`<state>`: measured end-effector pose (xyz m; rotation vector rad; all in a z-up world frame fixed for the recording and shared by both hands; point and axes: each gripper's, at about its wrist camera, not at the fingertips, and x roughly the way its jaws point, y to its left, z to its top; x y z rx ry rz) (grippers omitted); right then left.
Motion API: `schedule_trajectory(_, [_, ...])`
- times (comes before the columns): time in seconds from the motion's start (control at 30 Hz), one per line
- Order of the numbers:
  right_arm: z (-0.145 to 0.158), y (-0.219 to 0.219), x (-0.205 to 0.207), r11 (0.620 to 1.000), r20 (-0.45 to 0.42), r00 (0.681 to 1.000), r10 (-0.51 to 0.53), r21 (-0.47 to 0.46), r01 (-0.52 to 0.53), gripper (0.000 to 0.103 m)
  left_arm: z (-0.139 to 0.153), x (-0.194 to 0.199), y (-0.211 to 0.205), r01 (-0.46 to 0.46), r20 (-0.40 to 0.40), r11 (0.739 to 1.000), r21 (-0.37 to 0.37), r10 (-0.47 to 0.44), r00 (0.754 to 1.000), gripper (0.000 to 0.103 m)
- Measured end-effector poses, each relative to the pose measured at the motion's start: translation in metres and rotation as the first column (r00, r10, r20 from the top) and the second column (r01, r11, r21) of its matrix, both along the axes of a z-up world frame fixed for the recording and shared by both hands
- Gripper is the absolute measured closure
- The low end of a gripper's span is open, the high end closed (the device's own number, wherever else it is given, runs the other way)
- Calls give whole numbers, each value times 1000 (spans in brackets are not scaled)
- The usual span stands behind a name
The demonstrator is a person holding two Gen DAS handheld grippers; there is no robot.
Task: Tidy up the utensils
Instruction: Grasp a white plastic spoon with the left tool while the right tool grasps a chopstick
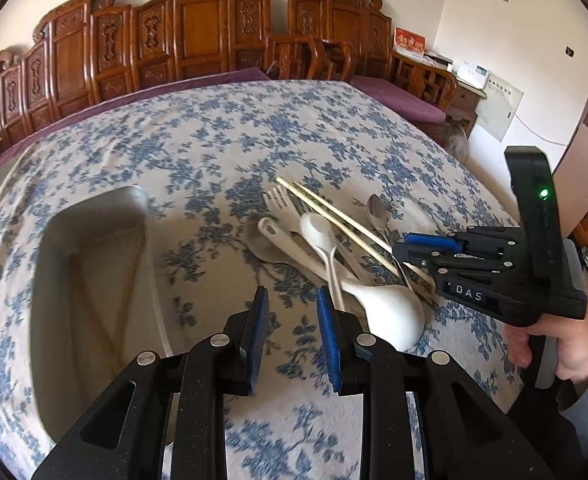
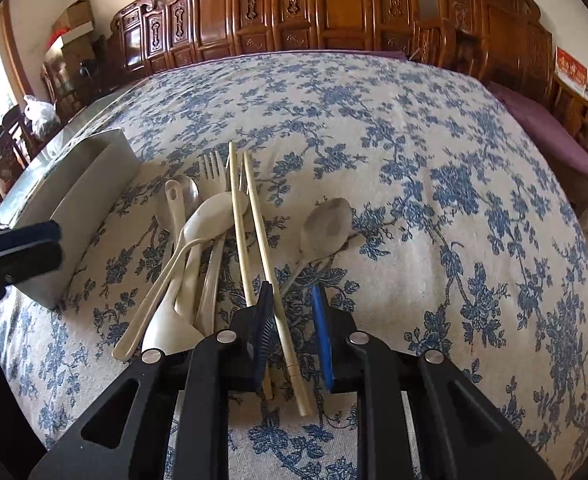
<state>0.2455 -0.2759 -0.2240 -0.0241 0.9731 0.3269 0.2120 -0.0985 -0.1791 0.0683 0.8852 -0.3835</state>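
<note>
On a flowered tablecloth (image 2: 414, 160), the right gripper (image 2: 294, 312), jaws slightly spread, straddles one chopstick (image 2: 267, 276) lying lengthwise between them, untouched, while the left gripper (image 1: 291, 308), nothing between its jaws, hovers farther off beside a grey tray (image 1: 93, 216).

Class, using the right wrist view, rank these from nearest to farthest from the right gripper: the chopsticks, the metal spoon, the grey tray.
1. Chopsticks: one runs between the right gripper's fingers.
2. Metal spoon: just ahead, slightly right.
3. Grey tray: far left.
</note>
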Motion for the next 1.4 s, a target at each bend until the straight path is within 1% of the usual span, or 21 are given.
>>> schedule_trajectory(0.13, [-1, -2, -1, 1000, -18, 1000, 3, 9, -3, 83, -9, 10, -8, 3, -19, 1000, -4, -3, 1000, 80])
schedule_trajectory(0.27, [-1, -1, -2, 1000, -26, 999, 19, 10, -19, 94, -17, 10, -13, 10, -23, 1000, 0, -10, 1000, 80])
schedule_trajectory(0.47, [2, 4, -7, 998, -31, 998, 61, 21, -60, 97, -26, 10, -16, 23, -30, 1000, 5, -23, 999, 80])
schedule_trajectory(0.53, [8, 4, -9, 998, -8, 998, 61, 29, -61, 97, -28, 10, -16, 25, -34, 1000, 5, -25, 999, 80])
schedule_trajectory(0.6, [19, 0, -12, 997, 32, 998, 49, 60, -50, 97, -31, 10, -16, 27, -41, 1000, 1, -27, 999, 80])
schedule_trajectory(0.77, [30, -13, -11, 996, 80, 996, -25, 82, 18, 97, -35, 11, -20, 34, -51, 999, -8, -34, 998, 80])
schedule_trajectory(0.93, [29, -20, -6, 994, 82, 994, -65, 90, 58, 97, -40, 16, -25, 37, -69, 999, -13, -38, 997, 80])
schedule_trajectory(1.13, [27, -16, -7, 995, 85, 995, -58, 81, 51, 97, -50, 26, -34, 51, -115, 998, -27, -53, 992, 80])
schedule_trajectory(1.27, [26, -14, -7, 996, 86, 995, -52, 81, 45, 97, -51, 24, -37, 55, -110, 998, -14, -57, 992, 80])
schedule_trajectory(1.33, [27, -13, -7, 996, 84, 995, -49, 84, 42, 97, -51, 23, -36, 66, -118, 997, -35, -69, 991, 93])
schedule_trajectory(1.4, [27, -13, -7, 996, 86, 995, -47, 85, 39, 97, -50, 22, -36, 65, -113, 998, -23, -67, 991, 94])
